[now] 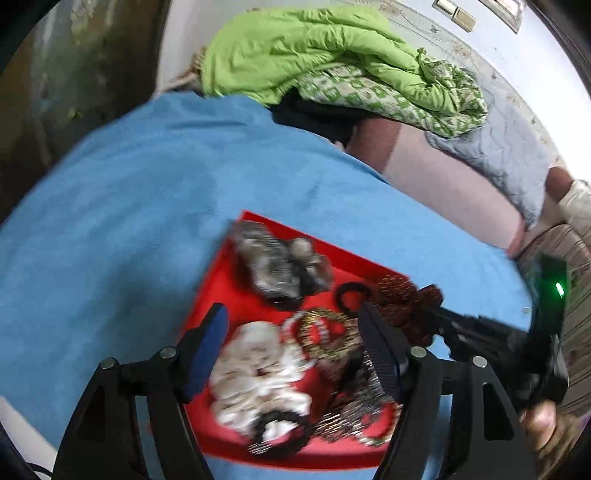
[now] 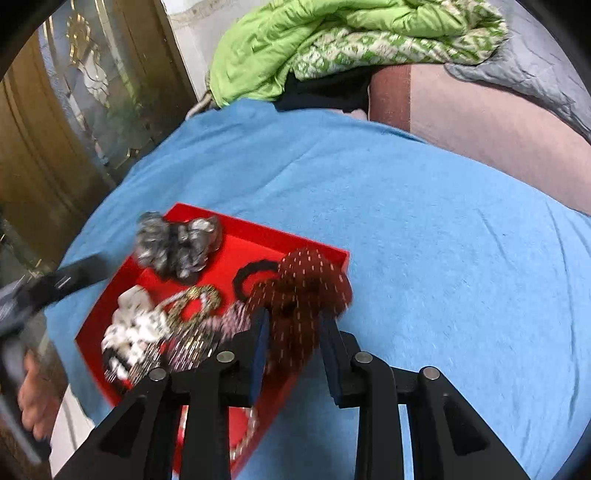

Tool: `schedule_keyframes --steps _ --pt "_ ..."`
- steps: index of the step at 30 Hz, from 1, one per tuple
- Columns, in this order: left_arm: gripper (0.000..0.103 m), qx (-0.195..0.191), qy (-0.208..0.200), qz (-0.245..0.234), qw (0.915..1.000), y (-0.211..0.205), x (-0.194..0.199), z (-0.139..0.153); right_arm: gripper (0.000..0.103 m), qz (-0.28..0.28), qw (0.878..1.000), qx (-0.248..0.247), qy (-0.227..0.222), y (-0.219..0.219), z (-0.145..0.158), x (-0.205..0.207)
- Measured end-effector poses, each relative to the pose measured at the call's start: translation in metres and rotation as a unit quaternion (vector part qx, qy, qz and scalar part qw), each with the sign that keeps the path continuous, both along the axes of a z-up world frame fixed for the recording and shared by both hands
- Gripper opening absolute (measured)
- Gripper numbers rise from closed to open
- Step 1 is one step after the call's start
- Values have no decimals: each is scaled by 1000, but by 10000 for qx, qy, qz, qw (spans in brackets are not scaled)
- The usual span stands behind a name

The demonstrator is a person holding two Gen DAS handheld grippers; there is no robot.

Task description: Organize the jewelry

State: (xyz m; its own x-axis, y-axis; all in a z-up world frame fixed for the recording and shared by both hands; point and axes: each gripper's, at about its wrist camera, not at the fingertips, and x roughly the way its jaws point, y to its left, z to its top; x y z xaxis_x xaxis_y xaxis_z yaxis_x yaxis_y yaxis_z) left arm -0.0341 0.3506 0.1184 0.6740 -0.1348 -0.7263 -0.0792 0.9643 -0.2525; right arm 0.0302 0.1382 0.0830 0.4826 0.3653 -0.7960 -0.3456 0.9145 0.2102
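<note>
A bed with a blue sheet [image 2: 406, 221] carries a red tray [image 2: 258, 236] at lower left and a green quilt [image 2: 332, 33] along the frame's top.

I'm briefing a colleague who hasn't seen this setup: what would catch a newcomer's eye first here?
First the red tray on the blue cloth, heaped with a silver scrunchie, a white scrunchie and tangled beaded jewelry. Next the dark red dotted scrunchie, pinched in the right gripper at the tray's right edge, while the left gripper hangs open above the tray. Behind lies a bright green quilt.
</note>
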Motion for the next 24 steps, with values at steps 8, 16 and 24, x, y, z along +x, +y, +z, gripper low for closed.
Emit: schedule_keyframes --steps 8,16,24 --pt "72 303 -144 397 9986 16 -23 0 23 495 9976 -418 226 46 -29 26" --pt "81 1137 -501 692 9898 -5 -41 8 27 447 9984 -250 -240 35 8 6" --pt "90 1854 -740 1076 9740 -32 -70 23 43 194 9989 -107 -409 6 19 -47"
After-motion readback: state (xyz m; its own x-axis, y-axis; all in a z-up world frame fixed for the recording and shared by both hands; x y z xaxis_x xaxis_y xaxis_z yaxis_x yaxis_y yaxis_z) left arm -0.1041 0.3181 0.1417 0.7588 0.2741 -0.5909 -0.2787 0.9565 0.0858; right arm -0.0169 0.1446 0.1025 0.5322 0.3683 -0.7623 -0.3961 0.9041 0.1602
